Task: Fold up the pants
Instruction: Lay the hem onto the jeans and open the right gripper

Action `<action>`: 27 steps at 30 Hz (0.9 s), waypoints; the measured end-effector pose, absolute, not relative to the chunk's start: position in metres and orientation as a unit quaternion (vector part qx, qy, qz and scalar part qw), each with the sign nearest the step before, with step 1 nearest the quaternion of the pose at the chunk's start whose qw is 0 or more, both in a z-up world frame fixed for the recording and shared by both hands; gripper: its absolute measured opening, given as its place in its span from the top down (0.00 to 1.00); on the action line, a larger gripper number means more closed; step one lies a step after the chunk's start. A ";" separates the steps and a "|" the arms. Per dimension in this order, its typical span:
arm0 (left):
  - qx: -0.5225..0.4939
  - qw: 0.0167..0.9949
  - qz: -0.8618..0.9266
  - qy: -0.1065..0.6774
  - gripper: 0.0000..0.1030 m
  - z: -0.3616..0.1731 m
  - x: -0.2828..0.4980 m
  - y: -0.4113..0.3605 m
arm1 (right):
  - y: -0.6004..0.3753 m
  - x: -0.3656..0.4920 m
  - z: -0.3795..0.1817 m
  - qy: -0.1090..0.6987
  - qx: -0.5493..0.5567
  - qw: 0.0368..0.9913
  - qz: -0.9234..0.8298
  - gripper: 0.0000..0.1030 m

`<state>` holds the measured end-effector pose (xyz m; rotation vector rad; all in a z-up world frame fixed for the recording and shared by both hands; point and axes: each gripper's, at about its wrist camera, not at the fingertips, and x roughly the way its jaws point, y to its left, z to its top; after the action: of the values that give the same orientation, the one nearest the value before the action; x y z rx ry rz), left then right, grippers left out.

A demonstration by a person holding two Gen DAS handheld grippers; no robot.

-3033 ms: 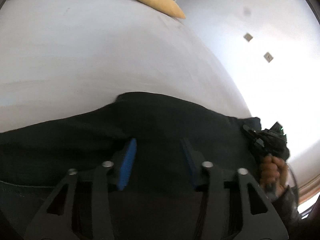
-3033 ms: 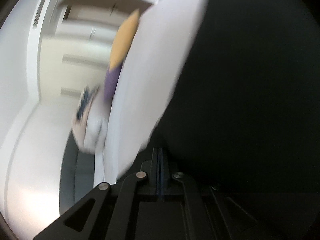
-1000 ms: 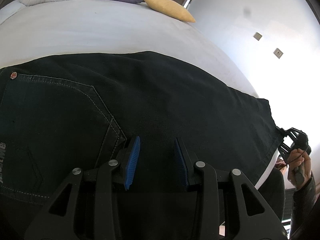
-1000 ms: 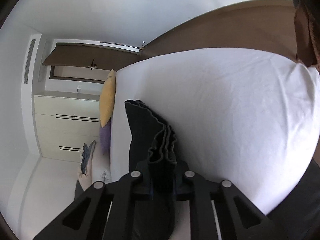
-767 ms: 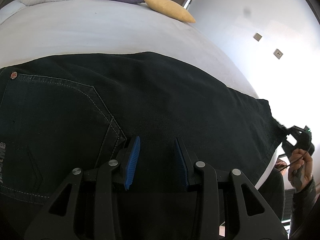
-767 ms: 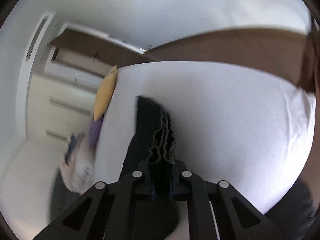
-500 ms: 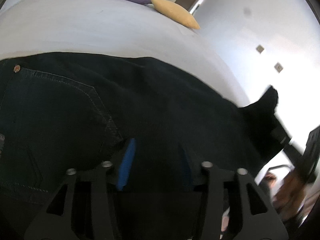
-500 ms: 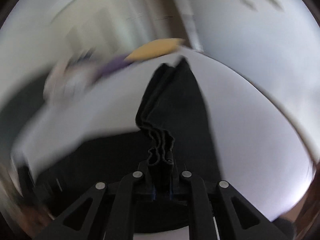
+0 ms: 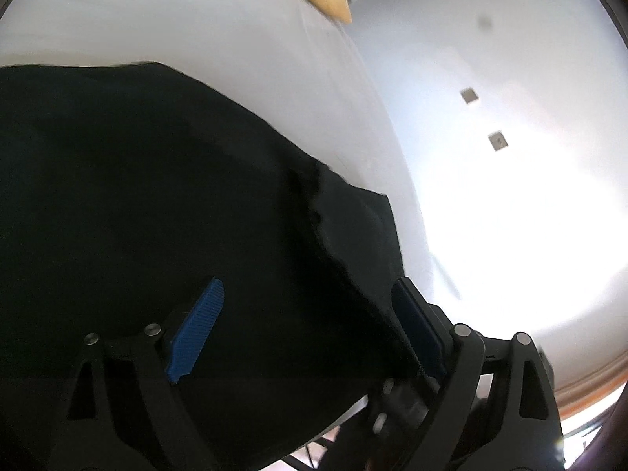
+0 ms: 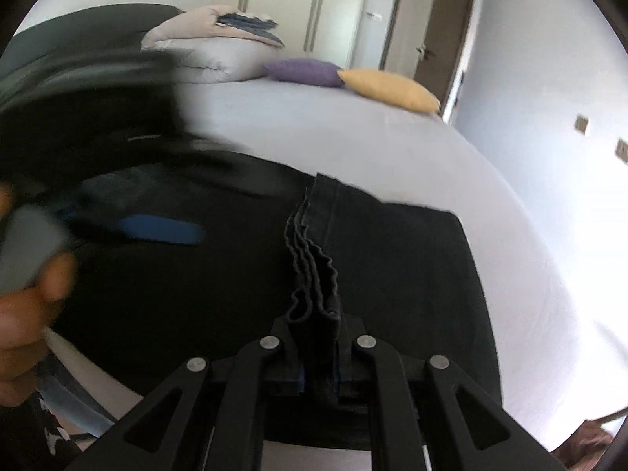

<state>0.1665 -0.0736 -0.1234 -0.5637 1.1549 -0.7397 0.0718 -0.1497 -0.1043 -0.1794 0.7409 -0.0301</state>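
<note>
Black pants (image 9: 149,204) lie on the white bed (image 9: 188,27), folded over. My left gripper (image 9: 310,325) is open, its blue pads (image 9: 196,325) spread wide just above the dark cloth. My right gripper (image 10: 320,353) is shut on the stacked hem ends of the pant legs (image 10: 314,274) and holds them over the upper part of the pants (image 10: 392,267). The left gripper's blue pad (image 10: 161,229) shows blurred at the left of the right wrist view, with a hand (image 10: 27,274) below it.
A yellow pillow (image 10: 388,90), a purple pillow (image 10: 304,72) and a folded duvet (image 10: 212,51) lie at the far end of the bed. A wall with switch plates (image 9: 496,141) rises to the right. The bed's near edge is just under the grippers.
My right gripper has swung the hem ends over onto the upper part of the pants. My left gripper has opened wider and shifted right along the cloth.
</note>
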 end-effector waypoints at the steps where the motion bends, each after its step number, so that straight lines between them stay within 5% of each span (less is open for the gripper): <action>1: -0.248 0.737 -0.337 0.531 0.15 -0.123 0.173 -0.082 | -0.144 0.071 -0.102 0.359 -0.096 0.928 -0.012 0.90; 5: -0.220 0.733 -0.334 0.550 0.22 -0.127 0.194 -0.100 | -0.127 0.068 -0.098 0.353 -0.120 0.928 0.004 0.90; 7: -0.186 0.732 -0.342 0.559 0.71 -0.126 0.198 -0.106 | -0.118 0.068 -0.097 0.351 -0.130 0.927 0.012 0.90; 10: -0.164 0.737 -0.348 0.556 0.81 -0.122 0.207 -0.099 | -0.106 0.067 -0.090 0.345 -0.141 0.928 0.030 0.90; 27: -0.118 0.769 -0.315 0.543 0.88 -0.100 0.250 -0.009 | -0.035 0.095 -0.089 0.360 -0.173 0.903 0.155 0.90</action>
<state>0.2503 -0.0089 -0.0998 -0.2568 1.1776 -0.6839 0.0953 -0.0345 -0.0894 -0.3585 0.7447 0.3197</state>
